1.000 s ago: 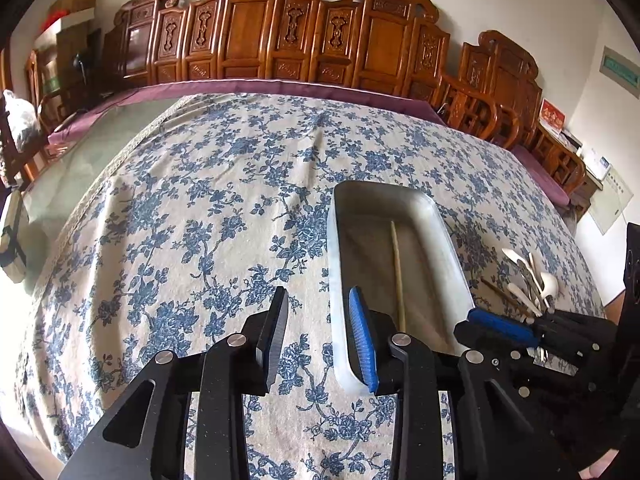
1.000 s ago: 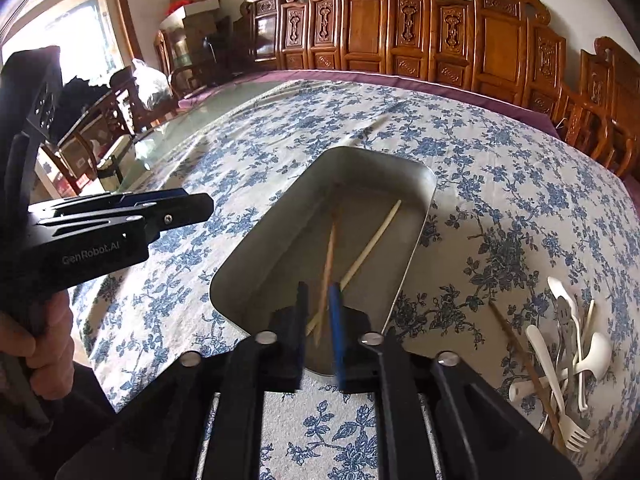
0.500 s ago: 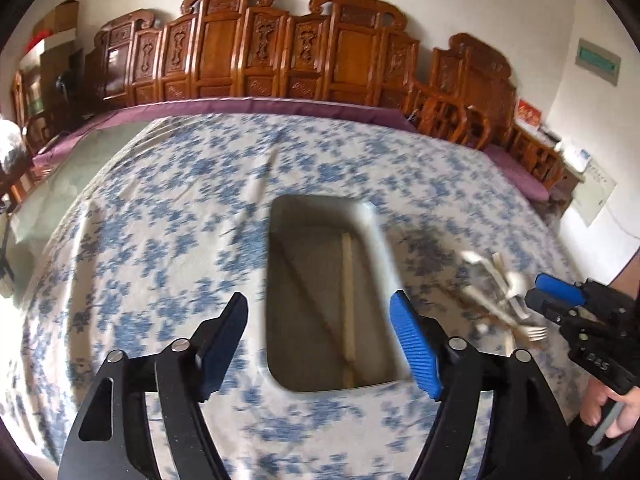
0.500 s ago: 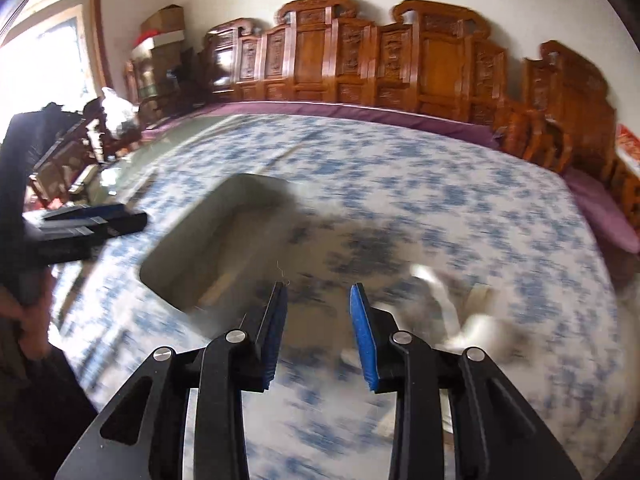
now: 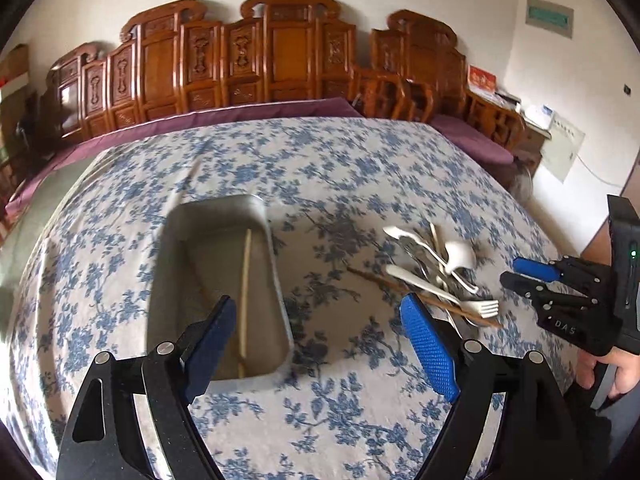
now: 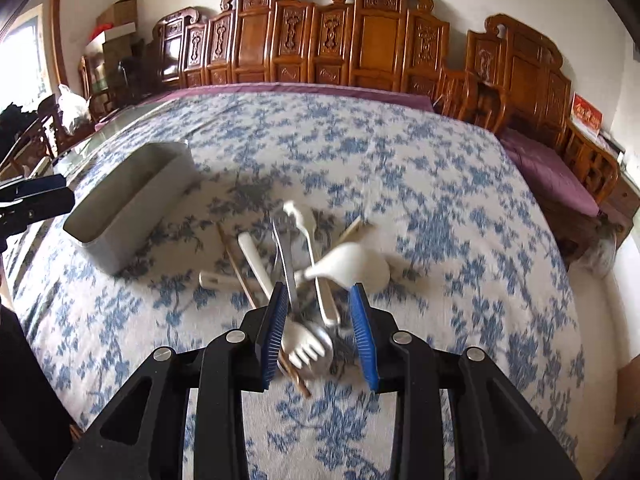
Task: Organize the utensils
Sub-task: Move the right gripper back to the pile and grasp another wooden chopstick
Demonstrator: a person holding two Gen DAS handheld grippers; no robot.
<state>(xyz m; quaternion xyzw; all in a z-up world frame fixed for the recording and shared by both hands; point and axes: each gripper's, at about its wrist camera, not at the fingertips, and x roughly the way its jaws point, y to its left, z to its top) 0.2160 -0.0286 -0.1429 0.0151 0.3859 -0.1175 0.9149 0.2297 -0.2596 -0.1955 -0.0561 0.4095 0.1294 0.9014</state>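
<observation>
A grey metal tray (image 5: 276, 292) sits on the blue floral tablecloth and holds a pale chopstick (image 5: 245, 280) and a darker one. It also shows in the right wrist view (image 6: 132, 216). A pile of utensils (image 5: 436, 272) lies to its right: white spoons, a white fork (image 6: 304, 346), metal cutlery and brown chopsticks. My left gripper (image 5: 320, 344) is wide open above the tray's near right corner. My right gripper (image 6: 320, 336) is open, its fingers on either side of the pile's near end, closed on nothing.
Carved wooden chairs (image 6: 360, 52) line the far side of the table. A purple cloth (image 5: 240, 116) edges the far side. The table's right edge (image 6: 580, 280) drops off close to the utensil pile. Boxes and bags stand at far left (image 6: 72, 108).
My right gripper left the tray, swung right to the utensil pile and opened wider. My left gripper opened wide and shifted right, so the tray now lies left of centre.
</observation>
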